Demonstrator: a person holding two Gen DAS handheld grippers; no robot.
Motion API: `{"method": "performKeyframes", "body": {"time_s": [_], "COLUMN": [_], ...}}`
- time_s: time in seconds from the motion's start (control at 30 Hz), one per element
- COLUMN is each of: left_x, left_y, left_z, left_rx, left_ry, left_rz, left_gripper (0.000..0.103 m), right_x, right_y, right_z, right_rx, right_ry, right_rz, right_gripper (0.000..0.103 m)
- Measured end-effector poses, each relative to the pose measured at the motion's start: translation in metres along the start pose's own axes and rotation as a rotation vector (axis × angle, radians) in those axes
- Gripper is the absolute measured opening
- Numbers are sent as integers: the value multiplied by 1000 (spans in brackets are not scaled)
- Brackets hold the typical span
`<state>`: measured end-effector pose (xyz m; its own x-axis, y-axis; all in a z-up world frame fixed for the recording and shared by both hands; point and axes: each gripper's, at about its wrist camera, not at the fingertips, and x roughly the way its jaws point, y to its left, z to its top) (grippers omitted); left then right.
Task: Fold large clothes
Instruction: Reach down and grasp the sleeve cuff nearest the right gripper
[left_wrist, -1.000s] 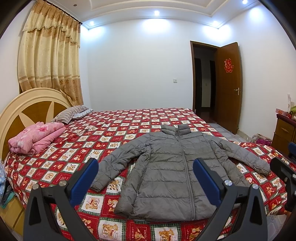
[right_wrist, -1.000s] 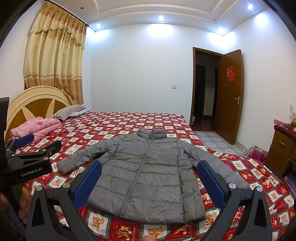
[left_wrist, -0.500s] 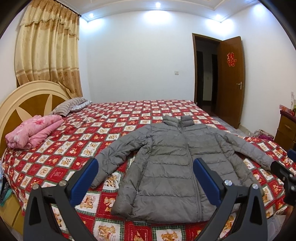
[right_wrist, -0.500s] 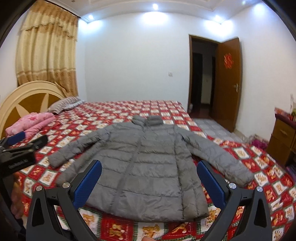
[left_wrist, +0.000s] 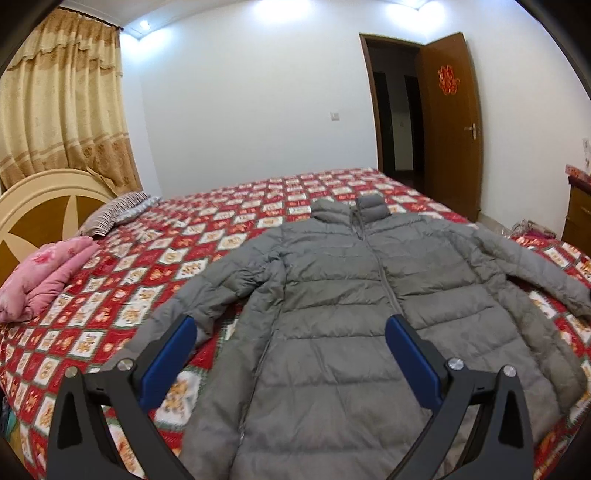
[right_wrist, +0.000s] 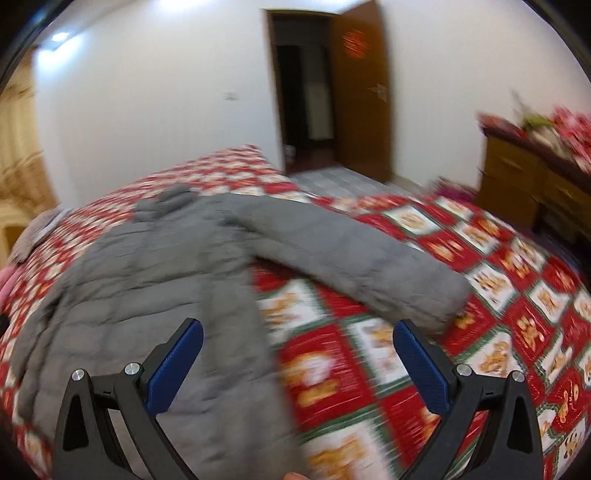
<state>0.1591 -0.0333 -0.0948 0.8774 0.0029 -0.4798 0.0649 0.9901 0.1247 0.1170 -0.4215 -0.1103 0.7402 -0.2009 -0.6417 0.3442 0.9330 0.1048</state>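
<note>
A grey puffer jacket lies flat and zipped on the bed with both sleeves spread out. My left gripper is open and empty, hovering above the jacket's lower left body, near the left sleeve. My right gripper is open and empty, above the bedspread between the jacket's body and its right sleeve. The sleeve's cuff lies just past my right fingertip. The right wrist view is motion blurred.
The bed has a red patterned bedspread, a folded pink blanket and a striped pillow by the headboard. A wooden dresser stands to the right. An open door is behind.
Both grippers have moved forward and lower over the jacket. The right gripper has swung right toward the right sleeve. Both stay open.
</note>
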Motion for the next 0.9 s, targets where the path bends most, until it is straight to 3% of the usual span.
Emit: {"method": "performKeyframes", "body": {"time_s": [0.23,0.4,0.57,0.63,0.67,0.73,0.83,0.9], "left_x": [53,87,109,118,122,127,128,129], "left_y": [-7,-7,0,2,1,3,5,7], "left_z": [7,10,4,-1,-3,-8,-11,-10], "left_rx": [8,-2,-26,-34,-36,-40,-47,-50], "left_ry": [61,104,157,189,203,231,241,240], "left_rz": [17,46,58,51,49,36,30,25], "left_gripper": [103,103,103,103,103,103,103,103], "right_x": [55,76,98,108,109,113,116,114], "right_y": [-97,-125,-132,-133,-132,-127,-123,-117], "right_z": [21,28,24,19,18,20,27,36], "right_rx": [270,348,389,408,393,356,335,290], "right_ry": [88,120,167,199,186,188,184,167], "right_rz": [-146,-196,-169,-133,-143,-135,-116,-130], "right_gripper": [102,102,99,79,77,43,26,20]}}
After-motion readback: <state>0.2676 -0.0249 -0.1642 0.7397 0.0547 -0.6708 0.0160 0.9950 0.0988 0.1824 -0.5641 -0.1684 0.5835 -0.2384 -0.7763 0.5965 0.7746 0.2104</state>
